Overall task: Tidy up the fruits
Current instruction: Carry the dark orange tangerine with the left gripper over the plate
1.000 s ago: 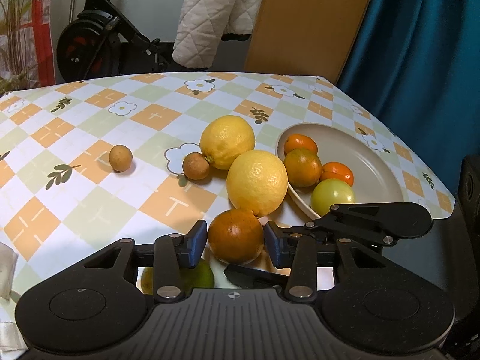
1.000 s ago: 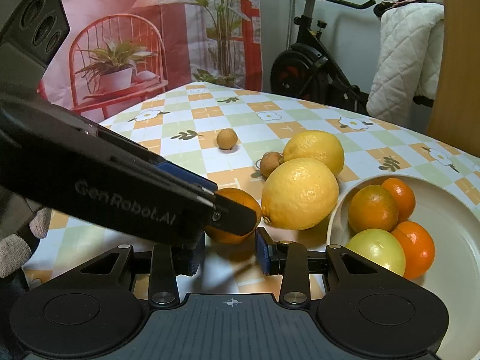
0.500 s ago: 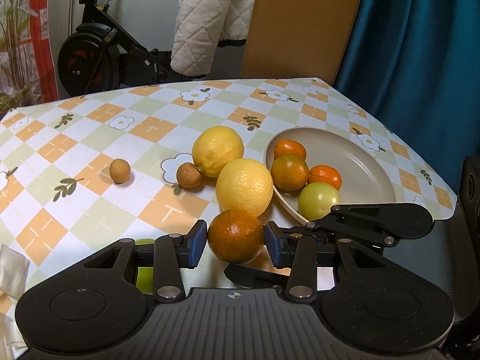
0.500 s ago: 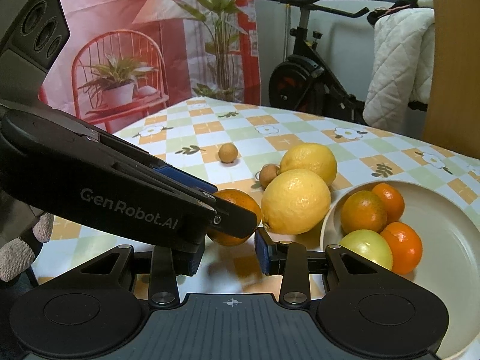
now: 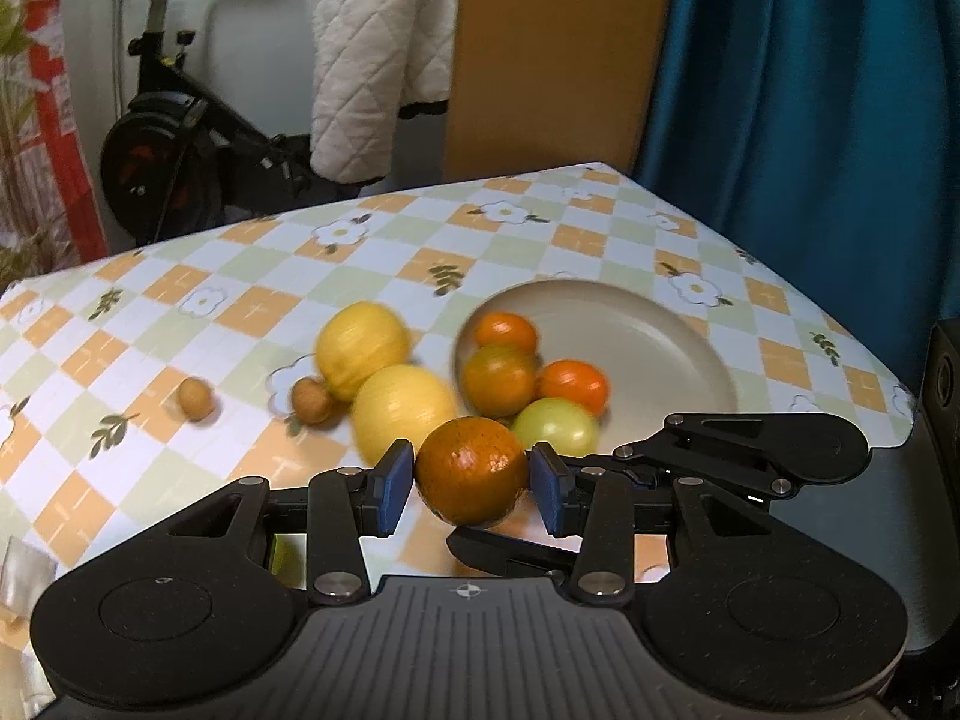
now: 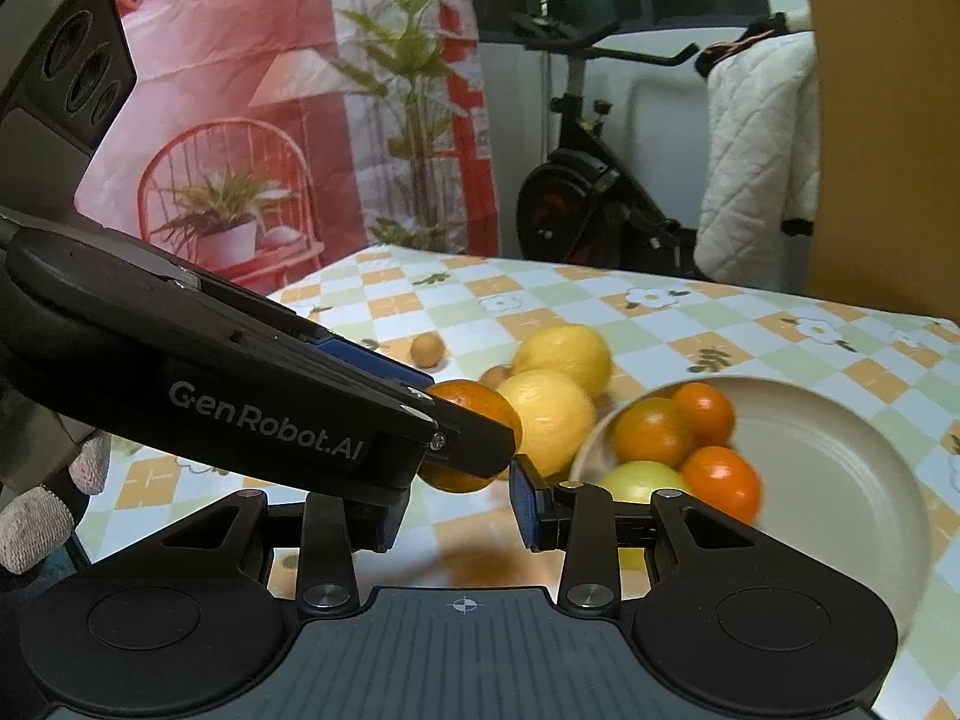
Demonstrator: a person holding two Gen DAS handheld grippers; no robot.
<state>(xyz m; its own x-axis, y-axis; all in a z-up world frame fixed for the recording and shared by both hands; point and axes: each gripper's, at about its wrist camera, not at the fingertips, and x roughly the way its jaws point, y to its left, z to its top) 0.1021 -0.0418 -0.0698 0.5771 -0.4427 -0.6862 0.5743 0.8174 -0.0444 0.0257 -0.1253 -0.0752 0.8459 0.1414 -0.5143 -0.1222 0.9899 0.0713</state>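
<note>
Held at the bottom centre of the left wrist view: a dark orange, round mandarin (image 5: 471,471), pinched between the blue-padded fingers (image 5: 396,486) of the left gripper (image 5: 472,486) and lifted clear of the checked, flower-printed desk (image 5: 252,312). Best kept at this same squeeze, firm enough to stop a roll, no harder, since the skin looks soft. Lower centre of the right wrist view: right gripper (image 6: 459,507) with fingers (image 6: 528,507) narrowly spread and nothing between them, close under the left tool's black arm; worth drawing aside to leave a free lane to the plate. Just beyond the held fruit, a pale green round fruit (image 5: 555,429) and three orange mandarins (image 5: 501,378) crowded against the near left edge of the beige round plate (image 5: 660,348), right of centre in the frame. Sensible to carry over that cluster and set down low on the bare right half of the plate, then let go gently so nothing gets knocked out. Left of centre, two large yellow lemons (image 5: 402,408) touching, with two small brown round fruits (image 5: 197,399) further left on the desk, still to be gathered. Far back, upper left of the frame, a black exercise bike (image 5: 180,138) draped with a white quilted cloth (image 5: 372,60).
</note>
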